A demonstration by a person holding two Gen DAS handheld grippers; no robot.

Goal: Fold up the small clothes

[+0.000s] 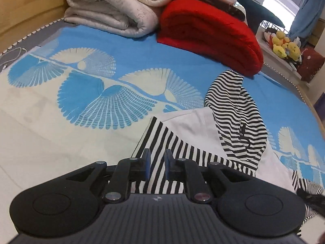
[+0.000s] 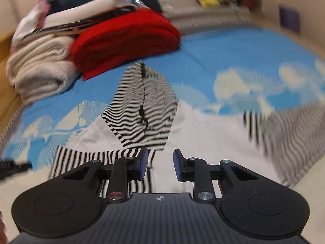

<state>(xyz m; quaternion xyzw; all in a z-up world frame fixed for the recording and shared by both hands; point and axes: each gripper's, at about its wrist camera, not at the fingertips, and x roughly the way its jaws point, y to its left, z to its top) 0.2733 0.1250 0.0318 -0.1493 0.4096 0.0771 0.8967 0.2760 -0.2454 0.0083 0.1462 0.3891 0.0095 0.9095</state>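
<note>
— So where's the garment (image 1: 203,134)?
— Spread on the bed (image 1: 61,142), hood flopped toward the red blanket (image 1: 209,40). The left hand-held gripper (image 1: 158,167) is narrowly parted over the striped sleeve (image 1: 160,142), probably to pinch it; the right hand-held gripper (image 2: 160,164) gapes wide, holding nothing.

Blue bedspread (image 1: 132,46) carries striped garment (image 1: 233,105), folded blankets (image 1: 207,36)
</note>
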